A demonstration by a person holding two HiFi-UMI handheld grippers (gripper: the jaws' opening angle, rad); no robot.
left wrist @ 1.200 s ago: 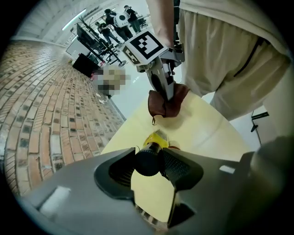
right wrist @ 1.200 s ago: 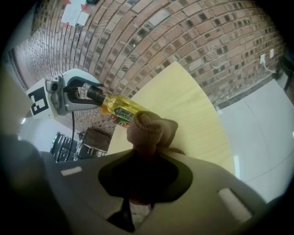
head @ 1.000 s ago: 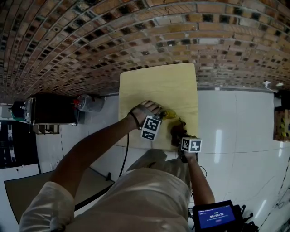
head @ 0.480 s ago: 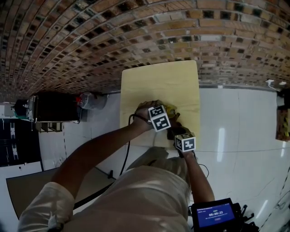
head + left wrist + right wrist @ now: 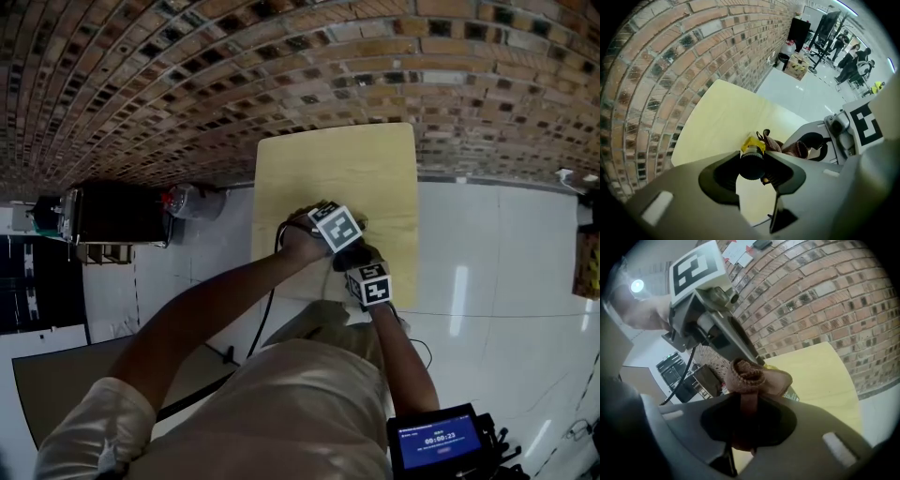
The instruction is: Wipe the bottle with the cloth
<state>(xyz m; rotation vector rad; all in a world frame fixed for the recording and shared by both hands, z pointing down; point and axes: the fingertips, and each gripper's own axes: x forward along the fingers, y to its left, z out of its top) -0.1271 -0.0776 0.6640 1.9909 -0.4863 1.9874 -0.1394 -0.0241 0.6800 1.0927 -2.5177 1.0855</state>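
A small bottle (image 5: 751, 145) with a black cap and a yellow label stands on the pale wooden table (image 5: 337, 169). My left gripper (image 5: 753, 169) points straight down and is shut on its neck, under the cap. My right gripper (image 5: 747, 423) is shut on a bunched brown cloth (image 5: 754, 376), which it holds against the side of the bottle just below the left gripper's jaws. In the left gripper view the cloth (image 5: 790, 147) sits right beside the yellow label. In the head view the left gripper (image 5: 336, 228) and the right gripper (image 5: 362, 270) are close together and hide the bottle.
A brick wall runs behind the table. A black cabinet (image 5: 112, 217) and a water jug (image 5: 187, 200) stand on the floor to the left. A cable (image 5: 267, 309) hangs off the table's near edge. A small blue screen (image 5: 436, 439) is at the lower right.
My left gripper has rolled round on the bottle, turning its marker cube. My right gripper with the cloth has moved up and left, closer to the left gripper.
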